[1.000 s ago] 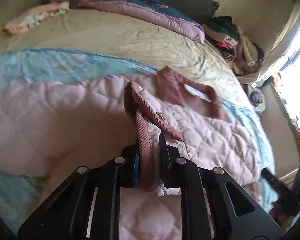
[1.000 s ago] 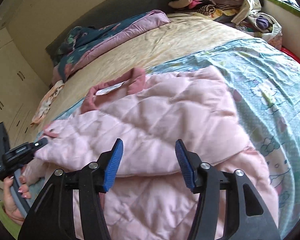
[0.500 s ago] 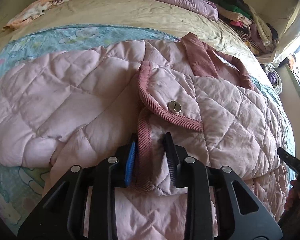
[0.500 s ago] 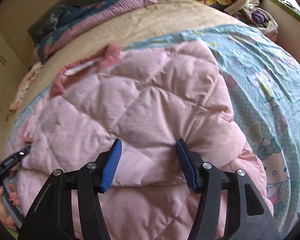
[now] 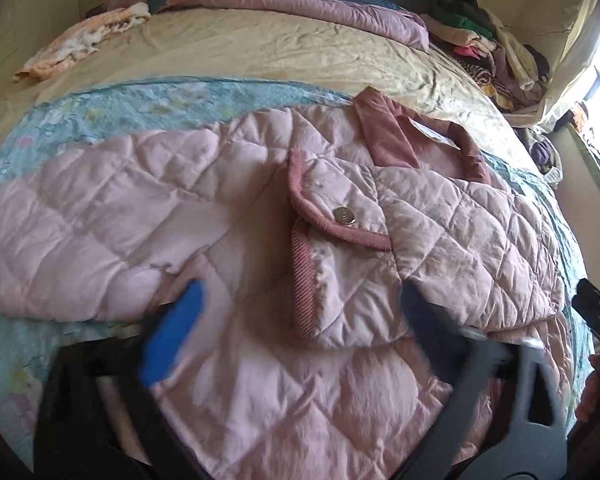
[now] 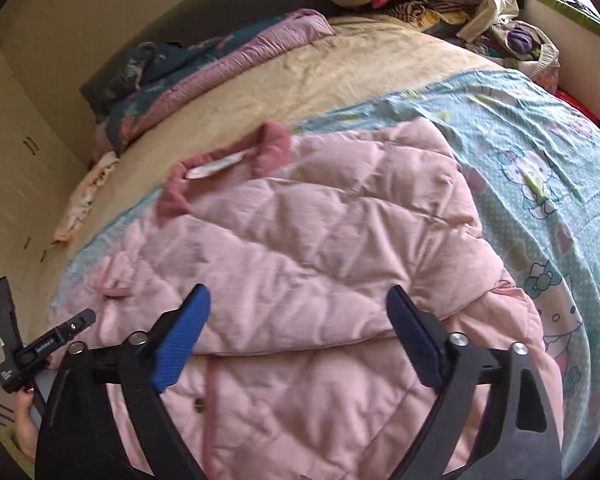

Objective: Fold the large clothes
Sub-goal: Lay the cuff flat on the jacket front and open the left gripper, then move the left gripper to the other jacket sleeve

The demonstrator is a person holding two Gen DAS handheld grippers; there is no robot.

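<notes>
- A pink quilted jacket lies flat on the bed, on a light blue cartoon-print sheet; everything below is placed against this jacket.
- The jacket's darker pink corduroy collar points toward the head of the bed, with a white label showing inside it.
- One sleeve is folded across the jacket's front; its corduroy-edged cuff, with a metal snap button, lies on top of the quilted body.
- The left gripper hovers just over the near part of the jacket, its jaws opening and blurred; the cuff end lies between the fingers, but neither blue pad presses on it.
- The right gripper hangs over the jacket's other side, above the edge of a folded-over panel; its jaws are opening too, spread wide, with jacket cloth below them and nothing pinched.
- In the right wrist view, the left gripper's body and the hand holding it show at the jacket's left edge.
- Beyond the collar lies a bare beige sheet, then a dark floral quilt with mauve lining.
- Past the jacket's far right corner sits a heap of mixed clothes.
- A small peach-and-white cloth lies far left of the collar.
</notes>
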